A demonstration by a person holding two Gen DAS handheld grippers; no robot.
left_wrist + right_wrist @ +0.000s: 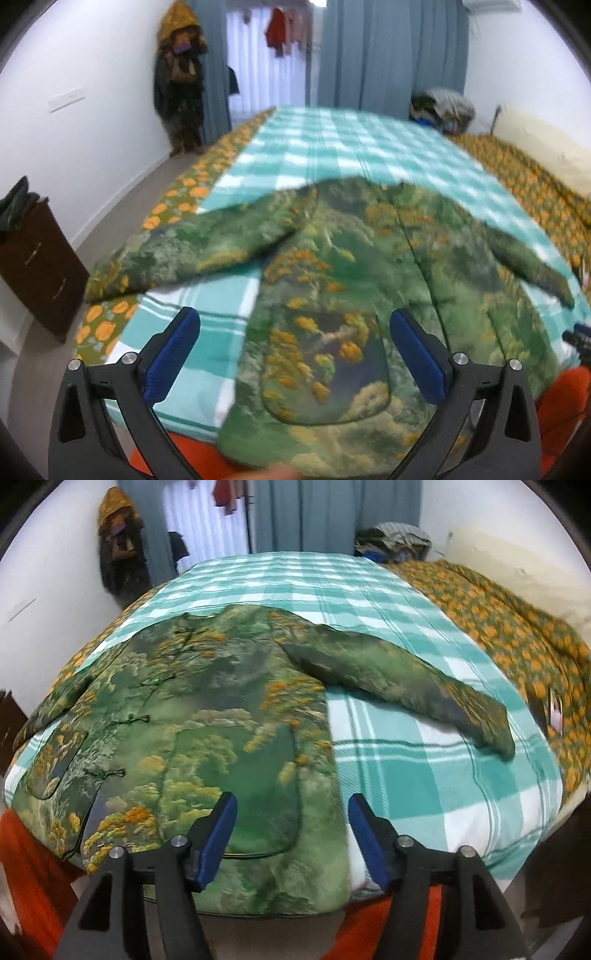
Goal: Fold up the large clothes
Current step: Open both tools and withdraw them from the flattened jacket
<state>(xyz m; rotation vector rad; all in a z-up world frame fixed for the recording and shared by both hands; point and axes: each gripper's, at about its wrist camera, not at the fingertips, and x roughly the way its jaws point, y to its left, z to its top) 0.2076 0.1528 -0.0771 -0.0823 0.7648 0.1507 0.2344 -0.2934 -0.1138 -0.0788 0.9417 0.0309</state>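
A large green padded jacket with orange and yellow landscape print (pixel 354 280) lies spread flat, front up, on the teal-and-white checked blanket (pixel 332 147) of a bed. Its sleeves stretch out to both sides. My left gripper (pixel 293 332) is open and empty, hovering over the jacket's lower left part with a pocket between its blue pads (pixel 173 354). In the right wrist view the same jacket (pixel 192 716) fills the left half, its right sleeve (pixel 406 679) lying across the blanket (pixel 424 775). My right gripper (pixel 291 823) is open and empty above the jacket's lower right hem.
An orange-flowered quilt (pixel 517 635) lies bunched along the bed's right side. A pile of clothes (pixel 443 107) sits at the far corner. A dark wooden cabinet (pixel 37 273) stands left of the bed. Coats (pixel 181 85) hang on the wall by blue curtains (pixel 391 51). Orange cloth (pixel 29 878) hangs at the bed's front edge.
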